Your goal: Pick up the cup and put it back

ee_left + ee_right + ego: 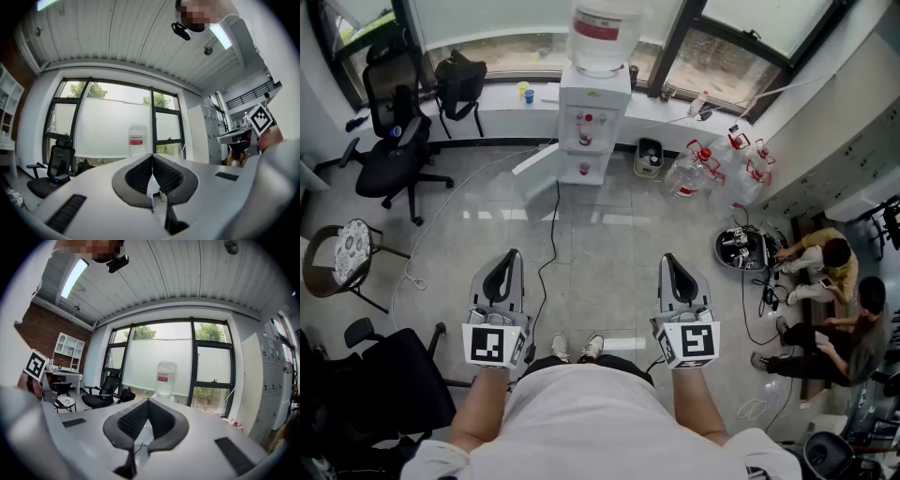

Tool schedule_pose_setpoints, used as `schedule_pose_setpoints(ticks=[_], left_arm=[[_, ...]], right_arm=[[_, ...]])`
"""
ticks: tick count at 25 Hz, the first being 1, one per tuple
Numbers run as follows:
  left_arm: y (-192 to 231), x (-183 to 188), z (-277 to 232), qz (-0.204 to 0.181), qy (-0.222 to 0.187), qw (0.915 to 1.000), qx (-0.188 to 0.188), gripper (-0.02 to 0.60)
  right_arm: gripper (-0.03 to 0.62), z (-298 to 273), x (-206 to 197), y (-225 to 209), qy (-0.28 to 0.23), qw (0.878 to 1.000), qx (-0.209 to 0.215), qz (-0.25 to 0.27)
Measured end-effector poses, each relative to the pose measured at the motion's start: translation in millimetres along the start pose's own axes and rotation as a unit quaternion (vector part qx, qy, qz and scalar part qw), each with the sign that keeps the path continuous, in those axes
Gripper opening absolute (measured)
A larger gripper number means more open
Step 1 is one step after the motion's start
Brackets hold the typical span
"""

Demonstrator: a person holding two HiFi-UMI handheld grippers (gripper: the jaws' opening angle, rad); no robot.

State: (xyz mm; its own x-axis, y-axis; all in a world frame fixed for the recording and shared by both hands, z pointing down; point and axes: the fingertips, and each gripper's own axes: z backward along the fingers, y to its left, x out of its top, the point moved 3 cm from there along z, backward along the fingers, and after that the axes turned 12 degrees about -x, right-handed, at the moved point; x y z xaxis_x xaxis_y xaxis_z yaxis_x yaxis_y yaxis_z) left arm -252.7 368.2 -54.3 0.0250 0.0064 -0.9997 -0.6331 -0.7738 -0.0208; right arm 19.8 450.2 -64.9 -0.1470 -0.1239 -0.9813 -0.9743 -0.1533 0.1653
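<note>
Both claws are held out level in front of the person, side by side over the tiled floor [600, 244], and neither one has anything in it. The left claw [508, 262] has its jaws pressed together, with the ribbed pads meeting at the tip in the left gripper view. Same deal with the right claw [672, 265]: jaws closed tight on nothing.

Both point across the room at the white water dispenser [592, 122] standing against the window ledge [506, 98], with the big clear bottle [605, 33] on top of it.

The cup [529, 96] looks to be the little blue thing on that ledge, just left of the dispenser, with something yellow touching or right beside it. It's really tiny in the head view, so I can't swear it's a cup. Either way it's well apart from both claws.

A black office chair [394, 131] sits off to the left by the window, and a bunch of empty water jugs [712, 164] are clustered on the floor right of the dispenser.
</note>
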Motion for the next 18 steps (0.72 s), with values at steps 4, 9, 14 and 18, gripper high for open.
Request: schedule_pose_setpoints(ticks=[4, 9, 14, 18], left_arm=[[-12.2, -1.0, -5.9, -0.004, -0.002, 1.0000, 0.000, 0.025], [-16.4, -2.1, -10.1, -0.004, 0.002, 0.9999, 0.014, 0.025], [-21.0, -2.8, -16.4, 0.002, 0.009, 0.9993, 0.035, 0.025], [-30.5, -9.5, -24.2, 0.001, 0.019, 0.9986, 0.048, 0.025]], right_arm=[[0.020, 2.2, -6.3, -11.5, 0.001, 1.000, 0.000, -0.003], [0.020, -1.8, -12.3, -21.5, 0.001, 1.000, 0.010, -0.007], [0.020, -8.9, -12.6, -41.3, -0.019, 0.999, 0.020, -0.038], [0.020, -13.2, -25.6, -58.3, -0.018, 0.999, 0.024, -0.040]])
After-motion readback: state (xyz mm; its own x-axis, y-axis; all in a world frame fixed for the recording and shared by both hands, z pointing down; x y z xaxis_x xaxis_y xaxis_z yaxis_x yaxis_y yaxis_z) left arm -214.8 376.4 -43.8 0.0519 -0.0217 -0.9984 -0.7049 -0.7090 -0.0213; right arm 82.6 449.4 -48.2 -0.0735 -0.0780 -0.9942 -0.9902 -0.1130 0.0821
